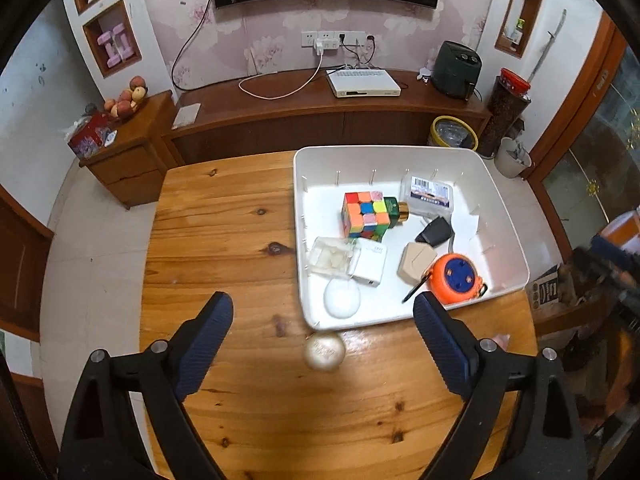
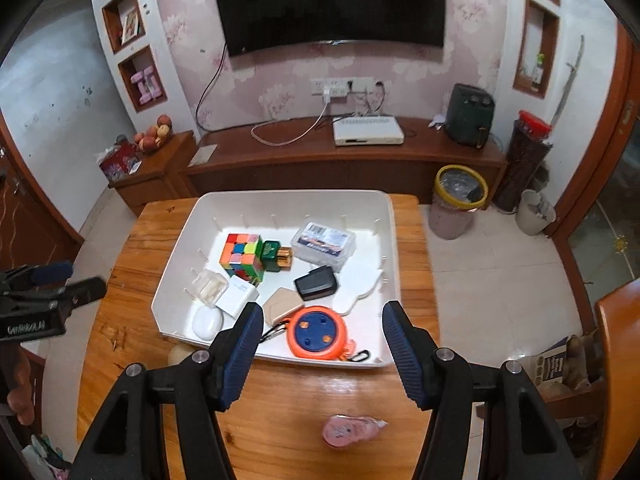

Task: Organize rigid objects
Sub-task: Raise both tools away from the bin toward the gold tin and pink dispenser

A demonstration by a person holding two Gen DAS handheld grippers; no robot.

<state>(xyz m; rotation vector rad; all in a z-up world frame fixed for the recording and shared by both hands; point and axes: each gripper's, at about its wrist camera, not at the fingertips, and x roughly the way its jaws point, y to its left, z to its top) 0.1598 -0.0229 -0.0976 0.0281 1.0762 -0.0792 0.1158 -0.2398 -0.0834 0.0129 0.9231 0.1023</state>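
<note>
A white bin on the wooden table holds a Rubik's cube, an orange round reel, a black adapter, a white charger and other small items. A round beige object lies on the table just in front of the bin, between my open, empty left gripper's fingers. A pink object lies on the table below my open, empty right gripper.
A TV cabinet with a white box stands behind the table. A yellow-rimmed bin and a white bucket stand on the floor at right. An orange chair is at far right.
</note>
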